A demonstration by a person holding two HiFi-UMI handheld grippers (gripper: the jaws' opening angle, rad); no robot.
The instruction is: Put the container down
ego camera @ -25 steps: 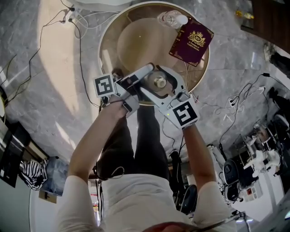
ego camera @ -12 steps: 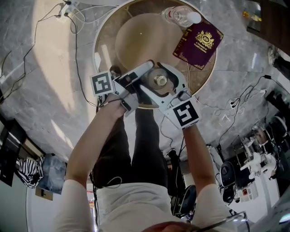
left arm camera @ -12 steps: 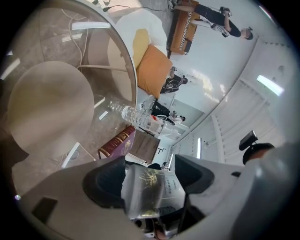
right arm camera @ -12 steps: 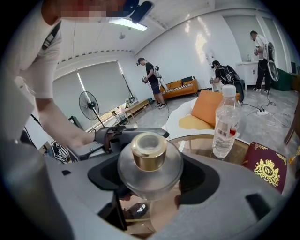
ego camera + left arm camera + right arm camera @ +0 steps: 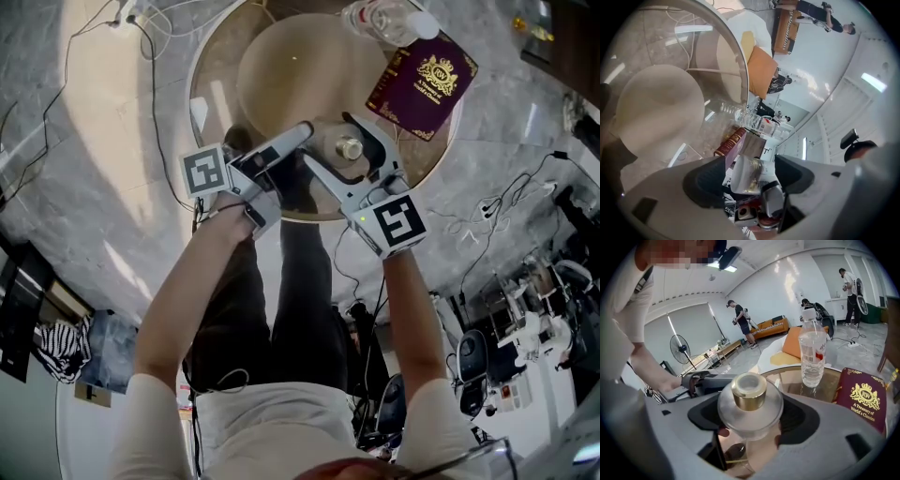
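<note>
Two jaws of the right gripper clamp the round frosted body of the container, one dark pad pressed to each side. Its gold cap stands upright above them. Whether the container's base meets the glass beneath the jaws cannot be told. The left gripper points in from the side with its jaws spread apart. The container shows in the gap between its pads, with space on either side. Just past the right jaws and a little to their right stands a plastic water bottle, upright, and a burgundy book lies flat further right. Seen from above, both pairs of jaws hang over the near edge of a round glass table, with a marker cube at the back of the right gripper.
</note>
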